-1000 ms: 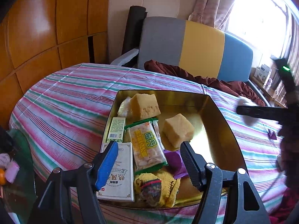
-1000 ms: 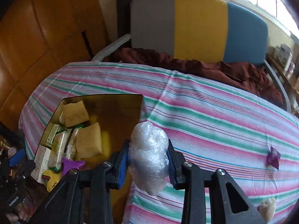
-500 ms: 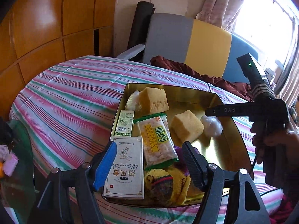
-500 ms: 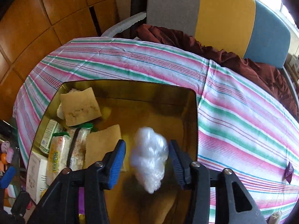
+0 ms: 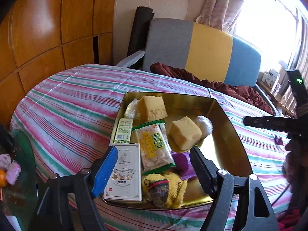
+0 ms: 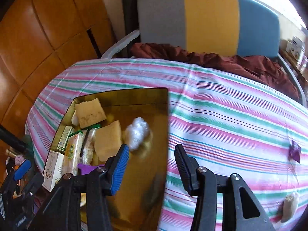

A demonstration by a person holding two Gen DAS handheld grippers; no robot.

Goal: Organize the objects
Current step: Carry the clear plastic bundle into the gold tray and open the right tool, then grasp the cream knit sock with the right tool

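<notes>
Lying loose in gold tin [image 6: 119,94]: clear plastic wad [image 6: 137,132], touching yellow sponge block [image 6: 107,138]. Right gripper [image 6: 150,165]: jaws spread, nothing between them. Left gripper [image 5: 154,165]: jaws just widened, gripping nothing.

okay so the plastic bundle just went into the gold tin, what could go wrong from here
The gold tin overhangs the table's near edge, so a push from either open hand-held gripper could tip it. The purple wrapper and tan packet lie near the cloth's right edge and could slide off when grabbed. The plastic bundle lies loose and may roll.
</notes>
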